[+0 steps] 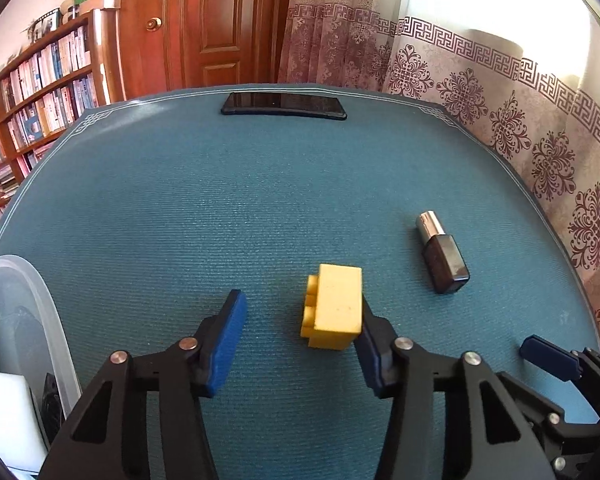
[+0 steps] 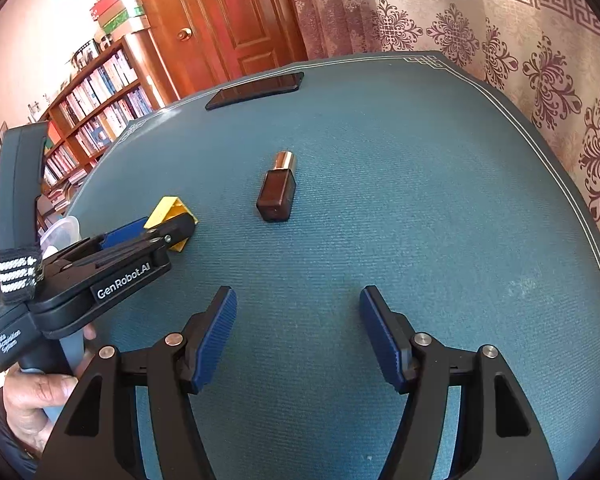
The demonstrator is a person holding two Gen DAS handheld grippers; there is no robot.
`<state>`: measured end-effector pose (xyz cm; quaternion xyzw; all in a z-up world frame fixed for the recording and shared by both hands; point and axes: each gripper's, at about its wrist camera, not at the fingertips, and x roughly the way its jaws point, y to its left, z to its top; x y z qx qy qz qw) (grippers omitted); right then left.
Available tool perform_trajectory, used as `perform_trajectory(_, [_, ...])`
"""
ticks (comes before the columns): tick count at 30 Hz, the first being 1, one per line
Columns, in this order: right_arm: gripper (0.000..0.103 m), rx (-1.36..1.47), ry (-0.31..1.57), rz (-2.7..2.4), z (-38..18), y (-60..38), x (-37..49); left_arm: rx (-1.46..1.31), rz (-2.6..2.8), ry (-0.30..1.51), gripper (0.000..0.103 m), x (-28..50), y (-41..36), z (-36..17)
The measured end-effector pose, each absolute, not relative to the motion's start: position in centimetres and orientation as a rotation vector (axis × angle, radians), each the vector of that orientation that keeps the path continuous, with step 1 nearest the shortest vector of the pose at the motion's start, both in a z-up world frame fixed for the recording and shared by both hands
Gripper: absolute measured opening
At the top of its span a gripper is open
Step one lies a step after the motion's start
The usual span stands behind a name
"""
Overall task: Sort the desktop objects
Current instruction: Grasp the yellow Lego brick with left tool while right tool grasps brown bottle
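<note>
The left gripper (image 1: 300,340) had its blue-padded fingers (image 1: 226,344) spread wide apart, low over the teal desk mat (image 1: 180,220). A yellow toy building block (image 1: 334,306) lay on its side between them, well off centre: its right face met the tip of the right-hand finger, while a broad strip of bare mat separated its studded left face from the left-hand finger. Whether that finger actually pressed the block or only sat against it could not be told. From the right wrist view the same gripper (image 2: 156,232) reached in from the left, its tips at the block (image 2: 172,216), with a hand (image 2: 40,396) wrapped around its grip.

The right gripper (image 2: 298,334) also stood with its fingers (image 2: 216,336) wide apart and nothing between them but mat. A small dark brown bottle with a metallic cap (image 2: 278,190) lay on its side well ahead of those fingers, cap pointing away; in the left wrist view it (image 1: 442,256) rested to the right of the block and apart from it.

A black smartphone (image 1: 284,106) lay flat at the mat's far edge. A translucent plastic container (image 1: 24,320) sat at the mat's left edge, just beside the left gripper. Behind the desk stood a wooden door (image 1: 204,24), a bookshelf (image 1: 40,88) and a patterned curtain (image 1: 520,120).
</note>
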<state>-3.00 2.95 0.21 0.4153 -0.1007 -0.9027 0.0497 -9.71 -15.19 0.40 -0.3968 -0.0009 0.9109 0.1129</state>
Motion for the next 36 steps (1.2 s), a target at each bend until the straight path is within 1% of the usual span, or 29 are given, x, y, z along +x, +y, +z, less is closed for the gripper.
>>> perform_trajectory(2, [0.067,1.266,-0.285,-2.755,0.3,2.6,-3.6,-1.164,2.684,-0.017,0.038,-9.8,-15.5,0.4])
perform_trajectory(3, [0.068,1.266,-0.276,-2.759,0.4,2.5,-3.9,-1.163,2.688,-0.028,0.036,-9.8,-15.7,0.4])
perform_trajectory(5, [0.068,1.258,-0.258,-2.766,0.6,2.2,-4.6,-1.163,2.695,-0.047,0.027,-9.8,-16.1,0.4])
perform_trajectory(6, [0.068,1.254,-0.248,-2.772,0.7,2.1,-5.0,-1.164,2.697,-0.057,0.026,-9.8,-16.2,0.4])
perform_trajectory(13, [0.067,1.241,-0.188,-2.799,1.1,1.1,-8.6,-1.154,2.696,-0.082,0.026,-9.5,-16.5,0.4])
perform_trajectory(16, [0.063,1.252,-0.177,-2.792,0.9,0.7,-10.0,-1.152,2.7,-0.081,0.026,-9.4,-16.5,0.3])
perform_trajectory(21, [0.06,1.269,-0.15,-2.795,0.4,0.1,-11.5,-1.152,2.7,-0.087,0.026,-9.4,-16.6,0.3])
perform_trajectory(24, [0.057,1.27,-0.099,-2.817,0.3,-0.2,-11.7,-1.151,2.701,-0.086,0.026,-9.4,-16.6,0.3])
perform_trajectory(27, [0.05,1.274,-0.023,-2.852,0.1,-0.7,-11.7,-1.151,2.701,-0.085,0.026,-9.4,-16.6,0.3])
perform_trajectory(30, [0.047,1.265,0.002,-2.867,0.0,-0.8,-11.6,-1.151,2.701,-0.085,0.026,-9.3,-16.6,0.3])
perform_trajectory(33, [0.038,1.266,-0.005,-2.885,0.0,-0.4,-11.5,-1.151,2.702,-0.083,0.026,-9.3,-16.5,0.3])
perform_trajectory(35, [0.029,1.264,-0.009,-2.892,0.1,-0.2,-11.5,-1.15,2.703,-0.08,0.026,-9.2,-16.5,0.3])
perform_trajectory(36, [0.027,1.263,-0.013,-2.894,0.1,0.0,-11.4,-1.149,2.702,-0.08,0.026,-9.2,-16.5,0.3])
